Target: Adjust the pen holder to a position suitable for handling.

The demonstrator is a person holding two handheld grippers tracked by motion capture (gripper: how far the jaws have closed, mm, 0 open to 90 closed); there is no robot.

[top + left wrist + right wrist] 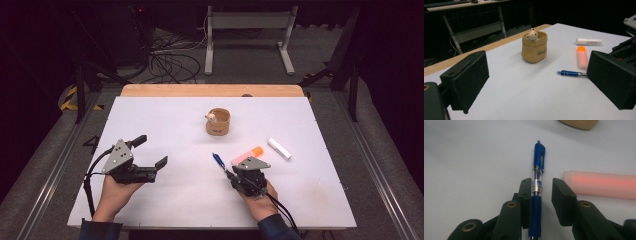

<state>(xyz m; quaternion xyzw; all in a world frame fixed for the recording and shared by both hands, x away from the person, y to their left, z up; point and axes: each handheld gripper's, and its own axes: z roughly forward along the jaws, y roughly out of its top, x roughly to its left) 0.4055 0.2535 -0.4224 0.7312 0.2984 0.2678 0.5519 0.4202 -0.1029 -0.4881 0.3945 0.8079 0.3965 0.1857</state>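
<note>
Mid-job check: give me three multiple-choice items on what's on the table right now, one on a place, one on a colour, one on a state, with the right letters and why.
1. Where does the blue pen lie?
A. inside the tan pouch
B. between the right gripper's jaws
C. under the left gripper

2. What colour is the highlighter beside the pen?
A. green
B. orange-pink
C. black

3. How does the left gripper stand?
A. open with nothing between its jaws
B. shut on the pen
C. shut on the white eraser

Answers:
1 B: the right gripper view shows the pen on the table running up between the jaws of the right gripper, one pad against it and a gap at the other.
2 B: its body shows orange-pink in every view.
3 A: its pads stand wide apart over bare table.
</note>
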